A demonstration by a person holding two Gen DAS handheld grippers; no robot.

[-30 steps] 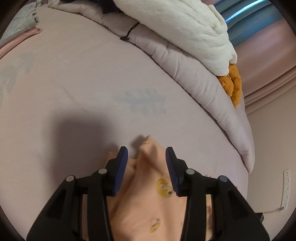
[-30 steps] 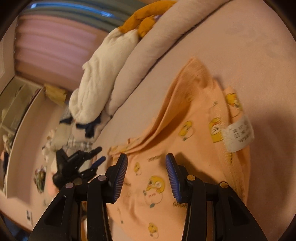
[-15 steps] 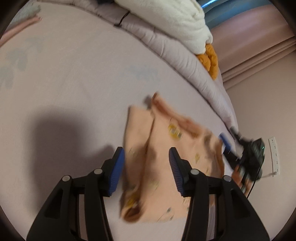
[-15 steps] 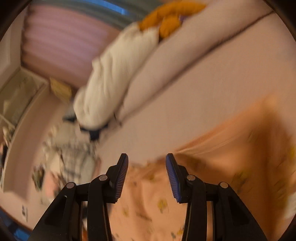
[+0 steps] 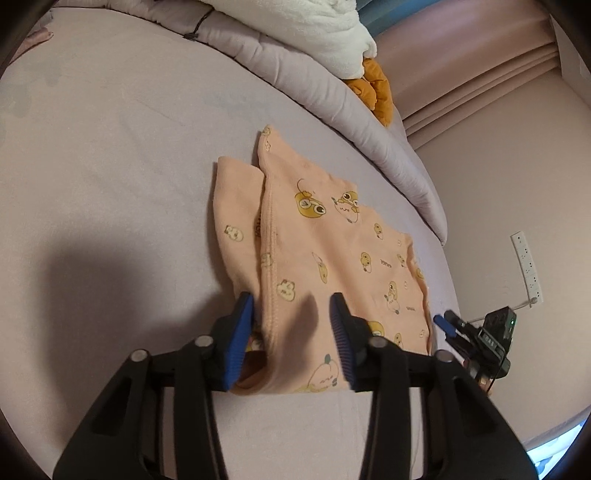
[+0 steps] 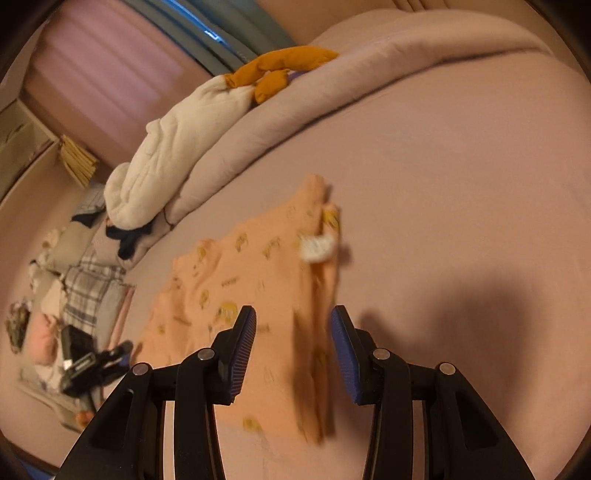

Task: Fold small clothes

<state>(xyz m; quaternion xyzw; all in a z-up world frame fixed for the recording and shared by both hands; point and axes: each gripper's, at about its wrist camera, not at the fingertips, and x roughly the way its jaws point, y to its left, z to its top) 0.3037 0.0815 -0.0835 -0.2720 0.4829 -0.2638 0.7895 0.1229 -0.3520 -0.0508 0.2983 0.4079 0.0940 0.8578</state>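
A small peach garment (image 5: 325, 258) with yellow cartoon prints lies flat on the pale pink bed sheet (image 5: 110, 147). It also shows in the right wrist view (image 6: 258, 295), with a white label (image 6: 317, 248) near its far end. My left gripper (image 5: 291, 336) is open and empty, its jaws over the near edge of the garment. My right gripper (image 6: 291, 350) is open and empty above the garment's other side. The right gripper also shows at the far right of the left wrist view (image 5: 443, 323), and the left gripper shows at the lower left of the right wrist view (image 6: 122, 350).
A rolled lilac duvet (image 5: 332, 92) with a white blanket (image 5: 325, 33) and an orange plush (image 5: 376, 88) borders the far side of the bed. A pile of other clothes (image 6: 85, 288) lies at the left. A wall socket strip (image 5: 528, 266) is on the right wall.
Both grippers have drawn back from the garment with open jaws. The garment, bunched between the left jaws a second ago, now lies spread flat on the sheet.
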